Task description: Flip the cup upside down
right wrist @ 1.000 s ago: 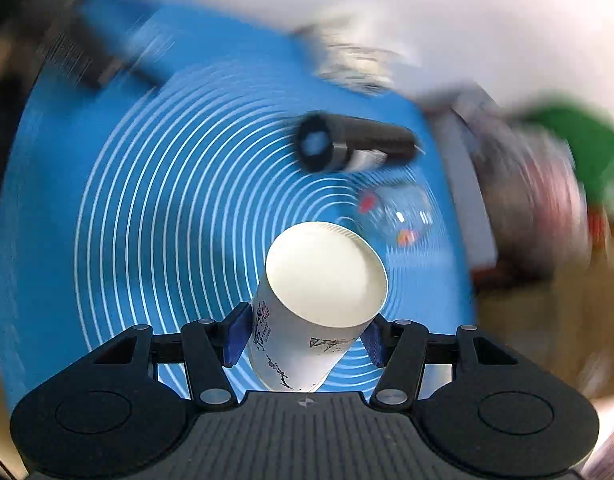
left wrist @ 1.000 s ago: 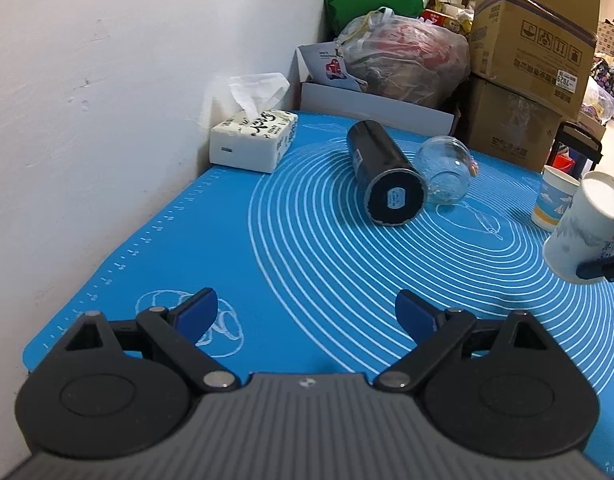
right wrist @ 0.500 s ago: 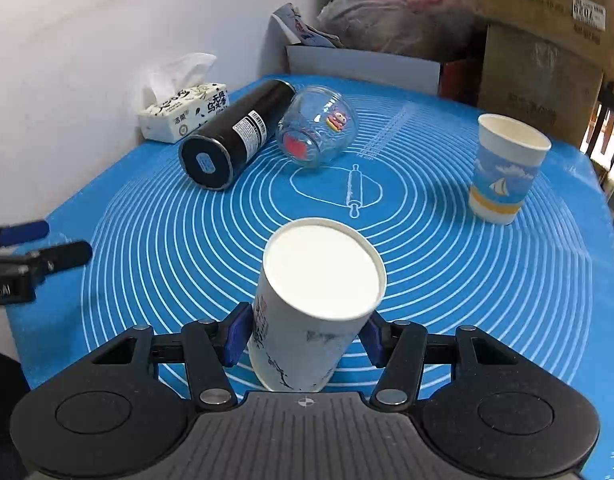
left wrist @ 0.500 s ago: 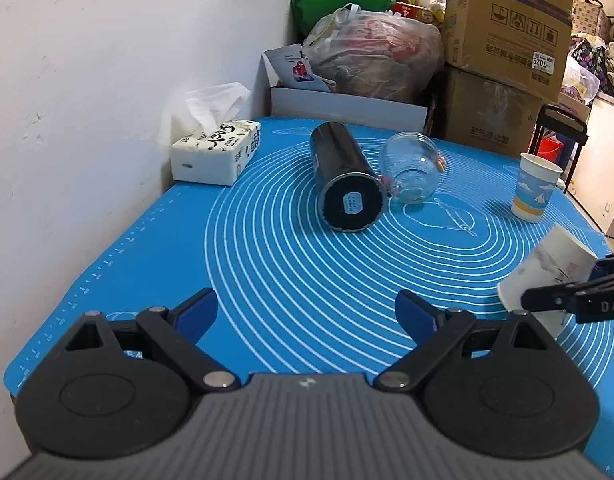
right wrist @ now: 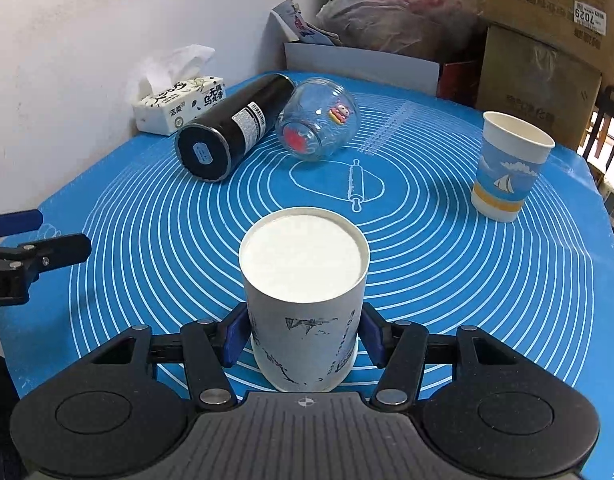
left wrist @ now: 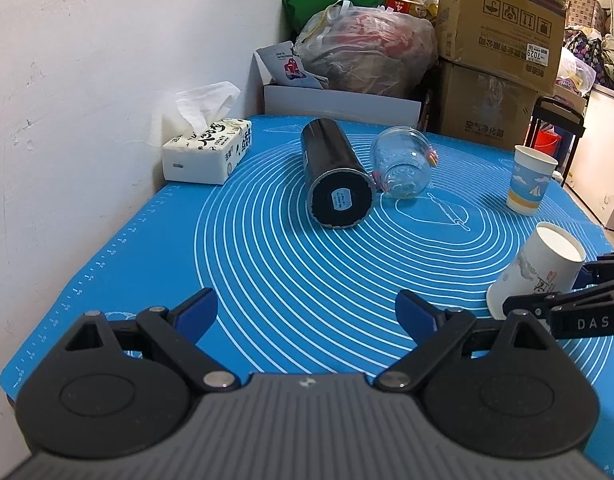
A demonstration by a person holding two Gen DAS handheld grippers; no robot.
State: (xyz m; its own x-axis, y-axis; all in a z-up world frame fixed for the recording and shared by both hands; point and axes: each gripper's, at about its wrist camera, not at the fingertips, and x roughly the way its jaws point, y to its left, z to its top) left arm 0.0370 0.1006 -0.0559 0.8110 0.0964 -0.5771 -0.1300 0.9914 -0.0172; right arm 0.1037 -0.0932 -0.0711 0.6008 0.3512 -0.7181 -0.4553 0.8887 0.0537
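Observation:
A white paper cup with dark ink drawings (right wrist: 303, 300) is upside down, its flat bottom facing up, between the blue pads of my right gripper (right wrist: 303, 338), which is shut on it. In the left wrist view the same cup (left wrist: 535, 272) leans at the right edge, its rim low at the blue mat (left wrist: 267, 280), held by the right gripper's fingers (left wrist: 567, 304). My left gripper (left wrist: 307, 312) is open and empty over the mat's near left part; it also shows at the left edge of the right wrist view (right wrist: 35, 240).
A second paper cup with a sailboat print (right wrist: 507, 168) stands upright at the right. A black cylinder bottle (right wrist: 231, 128) and a glass jar (right wrist: 315, 124) lie on their sides at the back. A tissue box (right wrist: 175, 108) sits by the wall. Cardboard boxes (left wrist: 499, 56) and bags stand behind.
My right gripper has turned the cup bottom-up and lowered it toward the mat at the near right. The left gripper stayed open, its view shifting slightly.

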